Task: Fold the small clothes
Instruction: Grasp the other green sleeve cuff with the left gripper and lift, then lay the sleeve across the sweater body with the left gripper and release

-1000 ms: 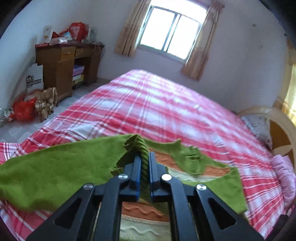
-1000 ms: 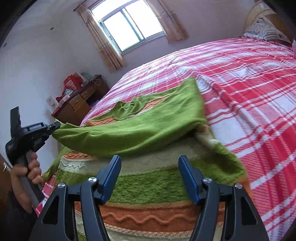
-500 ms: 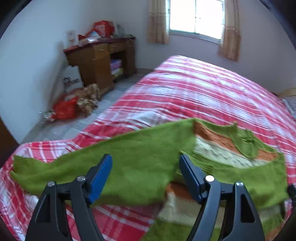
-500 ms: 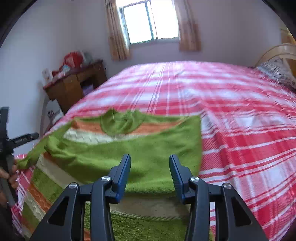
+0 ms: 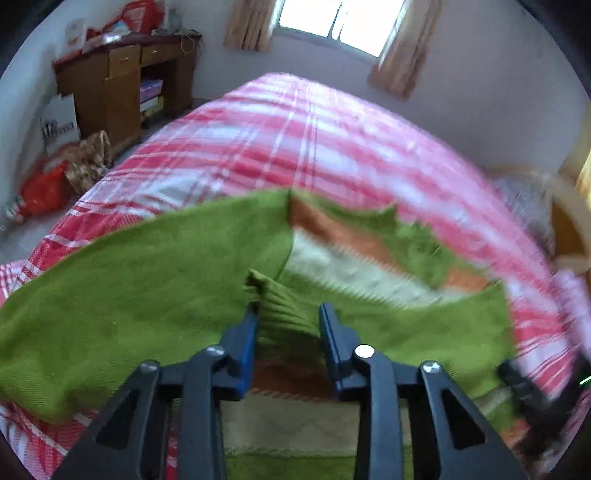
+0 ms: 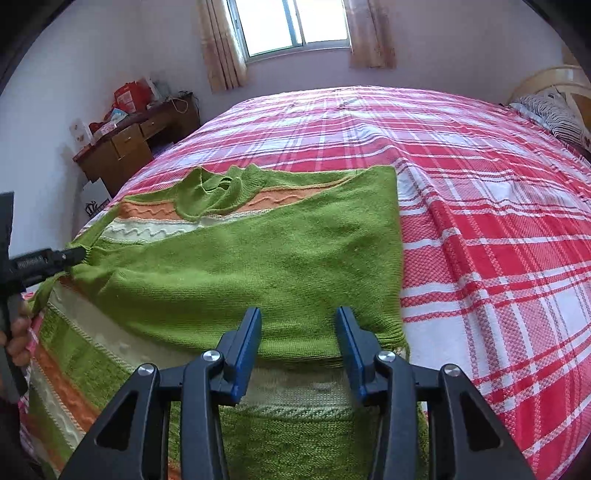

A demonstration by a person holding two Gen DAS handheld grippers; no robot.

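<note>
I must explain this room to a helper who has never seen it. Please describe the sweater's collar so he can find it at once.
Start at the bed with the red and white checked cover; a green sweater lies on its near end. The collar is at the sweater's far edge, toward the window. It is a ribbed, crumpled green ring, unlike the flat orange and cream bands beside it.

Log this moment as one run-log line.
left tool: closing around sleeve cuff | right tool: open above sweater | bed

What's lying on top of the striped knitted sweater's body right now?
A plain green sleeve lies folded across the green, orange and cream striped knitted sweater. Stripes show above and below the sleeve; those beneath it are hidden.
</note>
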